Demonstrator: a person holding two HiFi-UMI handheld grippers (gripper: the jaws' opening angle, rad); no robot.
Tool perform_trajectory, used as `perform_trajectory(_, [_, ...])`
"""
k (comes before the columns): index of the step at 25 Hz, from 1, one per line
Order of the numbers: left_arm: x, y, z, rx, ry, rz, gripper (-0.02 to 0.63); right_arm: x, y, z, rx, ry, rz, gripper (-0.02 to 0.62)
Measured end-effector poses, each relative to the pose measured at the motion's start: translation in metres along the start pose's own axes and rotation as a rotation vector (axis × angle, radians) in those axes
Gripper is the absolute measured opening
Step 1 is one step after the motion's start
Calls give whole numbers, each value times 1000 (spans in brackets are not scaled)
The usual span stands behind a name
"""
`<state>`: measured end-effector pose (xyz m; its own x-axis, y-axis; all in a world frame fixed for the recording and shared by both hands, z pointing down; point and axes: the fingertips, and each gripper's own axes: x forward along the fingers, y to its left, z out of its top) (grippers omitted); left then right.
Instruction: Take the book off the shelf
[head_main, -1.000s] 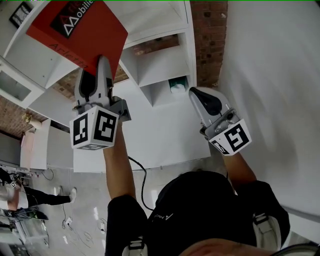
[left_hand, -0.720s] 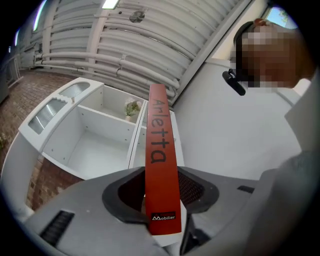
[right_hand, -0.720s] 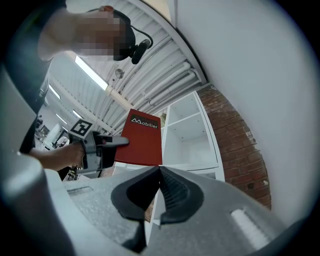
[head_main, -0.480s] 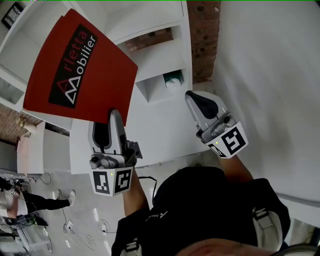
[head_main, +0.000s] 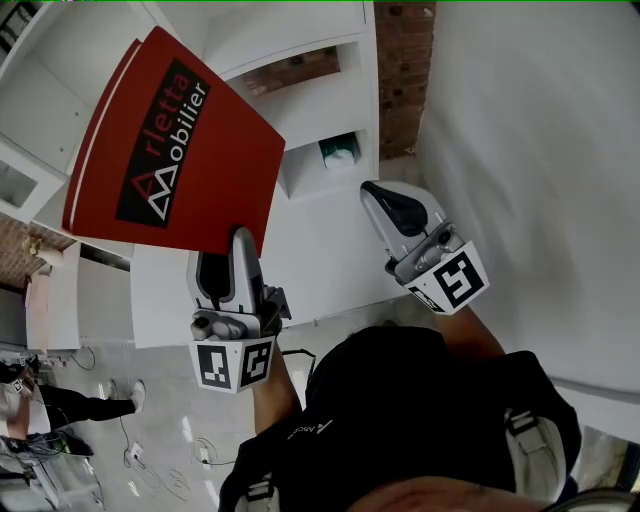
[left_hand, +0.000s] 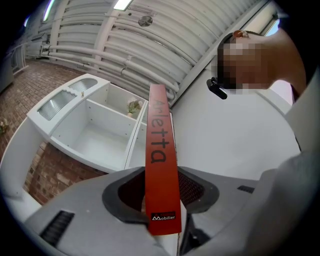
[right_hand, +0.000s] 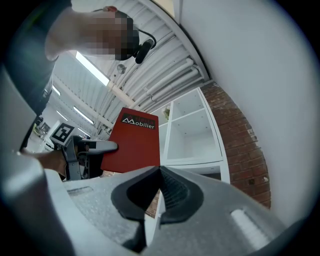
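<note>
The red book (head_main: 180, 150) is clear of the white shelf unit (head_main: 330, 240), its lower edge clamped in the jaws of the left gripper (head_main: 222, 262), while the right gripper (head_main: 385, 200) has its jaws closed together and empty, so the task looks essentially done.

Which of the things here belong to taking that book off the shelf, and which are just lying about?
Part of the job:
- red book, clamped in the left hand-held gripper
- white shelf unit

Just lying about:
- small green object in a shelf compartment
- right hand-held gripper, shut and empty
- person in the background
</note>
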<state>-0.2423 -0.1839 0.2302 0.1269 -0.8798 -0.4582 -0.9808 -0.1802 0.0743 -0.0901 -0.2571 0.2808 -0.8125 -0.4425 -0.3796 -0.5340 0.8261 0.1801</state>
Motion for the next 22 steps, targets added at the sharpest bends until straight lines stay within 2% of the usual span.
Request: perform_trajectory(22, [1, 2, 0, 6, -14, -29, 161, 3, 10, -5, -10, 13, 0, 0])
